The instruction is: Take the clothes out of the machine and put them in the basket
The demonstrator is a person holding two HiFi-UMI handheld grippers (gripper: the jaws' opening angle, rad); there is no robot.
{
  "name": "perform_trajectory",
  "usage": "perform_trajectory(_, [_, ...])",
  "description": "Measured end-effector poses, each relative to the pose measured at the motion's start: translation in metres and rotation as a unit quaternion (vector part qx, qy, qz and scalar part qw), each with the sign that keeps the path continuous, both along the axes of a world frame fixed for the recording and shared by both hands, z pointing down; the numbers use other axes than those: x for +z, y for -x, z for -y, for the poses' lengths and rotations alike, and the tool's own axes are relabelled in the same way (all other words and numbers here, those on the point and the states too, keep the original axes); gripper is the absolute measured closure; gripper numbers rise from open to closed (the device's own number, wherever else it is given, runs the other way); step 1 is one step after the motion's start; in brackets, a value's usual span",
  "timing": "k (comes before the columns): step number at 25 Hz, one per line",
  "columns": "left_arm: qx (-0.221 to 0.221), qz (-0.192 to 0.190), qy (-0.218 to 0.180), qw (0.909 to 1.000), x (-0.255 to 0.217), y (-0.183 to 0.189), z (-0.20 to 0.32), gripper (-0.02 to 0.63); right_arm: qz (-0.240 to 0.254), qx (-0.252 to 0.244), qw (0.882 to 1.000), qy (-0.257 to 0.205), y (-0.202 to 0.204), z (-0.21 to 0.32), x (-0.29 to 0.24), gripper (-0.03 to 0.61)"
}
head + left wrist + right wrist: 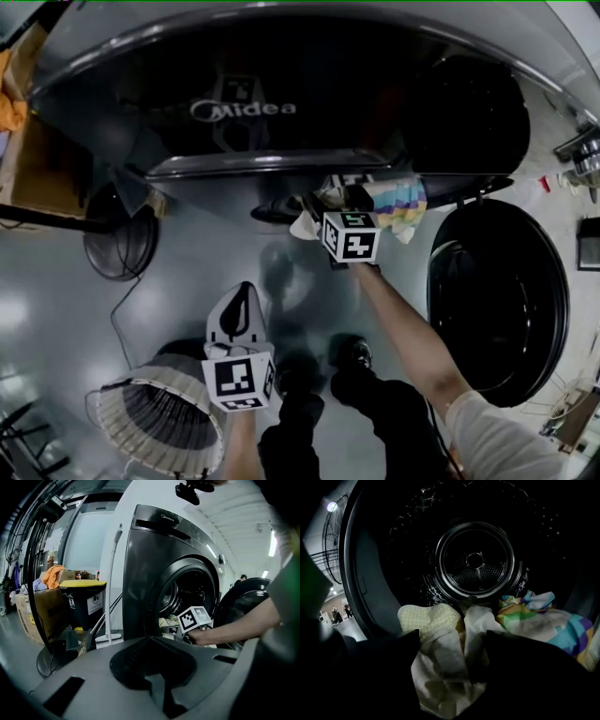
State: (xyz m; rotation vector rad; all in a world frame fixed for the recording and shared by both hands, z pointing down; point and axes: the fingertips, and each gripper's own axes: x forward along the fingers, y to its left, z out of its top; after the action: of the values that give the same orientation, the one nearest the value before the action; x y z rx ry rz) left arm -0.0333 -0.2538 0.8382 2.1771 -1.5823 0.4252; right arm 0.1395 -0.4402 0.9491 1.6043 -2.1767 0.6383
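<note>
Front-loading machine observed with its round door swung open to the right.

Right gripper: reached into the mouth of the drum, jaws spread wide and not clamped. A pale yellow-and-white cloth lies in the gap between them; neither jaw is seen pressing on it.

Clothes: all remain in the machine, heaped at the near lip of the drum. A multicoloured patchwork cloth lies just right of the pale one and touches it; its edge hangs over the rim.

Left gripper: held back from the machine on the near left, jaws closed together with nothing between them. It is above the far rim of the basket.

Basket: ribbed, on the floor at the near left, well apart from the drum opening. Its contents cannot be made out.

Also noted: a floor fan left of the machine and a yellow-lidded bin further left.
</note>
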Motion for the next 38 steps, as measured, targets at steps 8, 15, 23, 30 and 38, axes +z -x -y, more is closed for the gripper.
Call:
perform_trajectory(8, [-0.005,-0.002,-0.006,1.0,0.015,0.0,0.007,0.595,-0.013,-0.03,0.999,-0.004,0.018,-0.005,0.004,0.311])
perform_trajectory(15, [-0.002,-0.01,0.003,0.9999,0.01,-0.003,0.001,0.595,-0.02,-0.062,0.998,0.015,0.031,-0.015,0.001,0.499])
perform_trajectory(23, [-0.005,-0.017,0.02,0.9996,-0.03,-0.006,-0.013,0.595,-0.021,-0.088,0.996,0.009,0.027,-0.048,-0.048,0.514])
perform_trajectory(30, [0.007,-0.014,0.024,0.9996,-0.094,-0.016,-0.018,0.595,-0.005,-0.095,0.995,-0.007,0.029,-0.082,-0.131,0.514])
perform_trajectory(38, [-0.004,-0.025,0.02,0.9995,-0.169,-0.021,-0.03,0.595,-0.004,-0.118,0.992,-0.035,0.027,-0.13,-0.232,0.515])
